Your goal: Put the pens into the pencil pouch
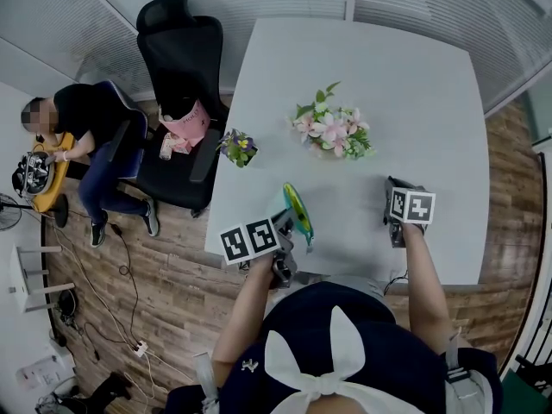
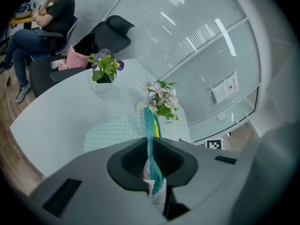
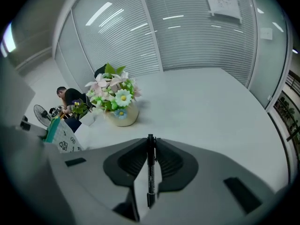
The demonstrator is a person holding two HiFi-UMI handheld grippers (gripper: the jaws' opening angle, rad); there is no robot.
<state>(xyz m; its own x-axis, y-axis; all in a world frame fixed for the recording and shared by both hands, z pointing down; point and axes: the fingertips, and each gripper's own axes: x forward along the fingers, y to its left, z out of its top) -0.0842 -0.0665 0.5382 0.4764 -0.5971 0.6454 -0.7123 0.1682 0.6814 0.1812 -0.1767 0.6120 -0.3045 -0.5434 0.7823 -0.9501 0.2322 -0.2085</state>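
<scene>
1. Head view: the white bench (image 1: 388, 67) carries a bouquet (image 1: 332, 132) near its middle and a small plant (image 1: 237, 147) at its left edge, both apart from the grippers. The left gripper (image 1: 289, 224) holds the pouch (image 1: 297, 210) above the near edge. The right gripper (image 1: 392, 192) is over the near right part, and its own body hides what it holds. Left of the bench stand a black chair (image 1: 181, 59) with a pink bag (image 1: 185, 123) on it and a seated person (image 1: 86, 136), on a wood floor (image 1: 172, 291).
2. Left gripper view: the fingers (image 2: 131, 161) are clamped on the pouch's teal rim, which stands on edge. The pouch's checked body lies beyond them and covers the bouquet's base. Blinds (image 2: 187, 41) line the wall behind.
3. Right gripper view: the fingers (image 3: 133, 163) are pressed on a black pen (image 3: 150, 172) that lies along their gap. The bouquet stands ahead to the left. The pouch shows at the left edge, partly cut off by the gripper. A fan (image 3: 40, 114) is small and far off. A sheet (image 3: 222, 1) hangs on the blinds, its print too small to read.
</scene>
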